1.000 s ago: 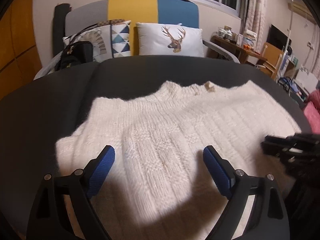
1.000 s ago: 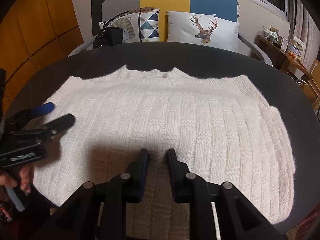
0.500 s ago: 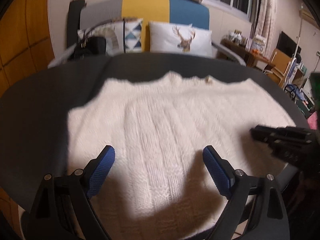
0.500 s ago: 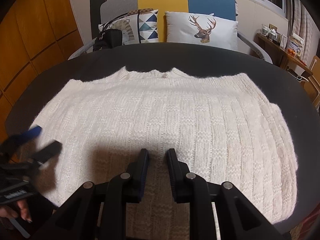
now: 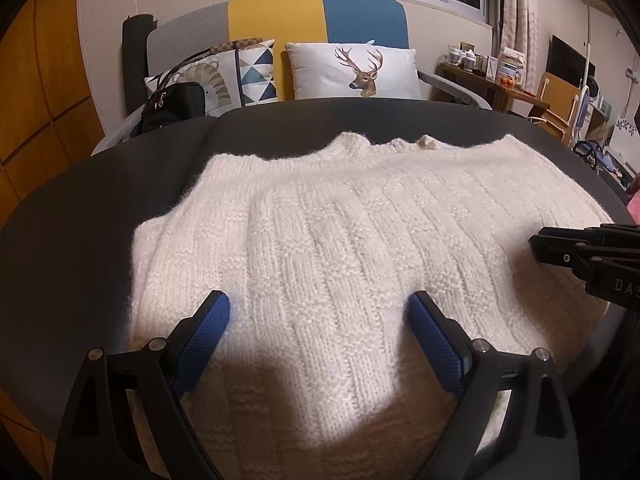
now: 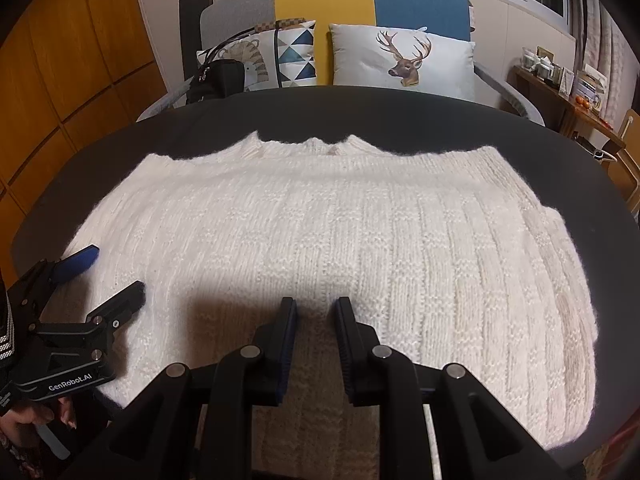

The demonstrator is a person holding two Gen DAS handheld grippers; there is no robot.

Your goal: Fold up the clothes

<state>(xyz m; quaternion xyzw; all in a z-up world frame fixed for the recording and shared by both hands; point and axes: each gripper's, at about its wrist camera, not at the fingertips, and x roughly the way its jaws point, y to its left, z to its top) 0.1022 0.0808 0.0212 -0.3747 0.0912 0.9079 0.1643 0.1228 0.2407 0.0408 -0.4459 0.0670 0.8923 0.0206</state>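
A cream ribbed knit sweater point(image 5: 340, 232) lies flat on the dark round table point(image 5: 100, 208), its collar at the far side. My left gripper point(image 5: 318, 300) hovers open over the sweater's near left part, blue pads wide apart with nothing between them. The right wrist view shows the same left gripper point(image 6: 116, 270) at the sweater's left edge, held by a hand. My right gripper point(image 6: 316, 304) sits at the near middle of the sweater point(image 6: 340, 232), jaws almost together with a ridge of knit in the narrow gap. It also shows as the right gripper point(image 5: 534, 246) at the right edge.
Behind the table stands a grey, yellow and blue sofa point(image 5: 316, 12) with a deer cushion point(image 5: 352, 70), a patterned cushion and a black handbag point(image 5: 172, 106). A cluttered wooden side table point(image 5: 496, 76) is at the back right. Orange wood panels line the left wall.
My left gripper drew back from the sweater and has come in again over its near left part, still open. The right gripper and the sweater have stayed put.
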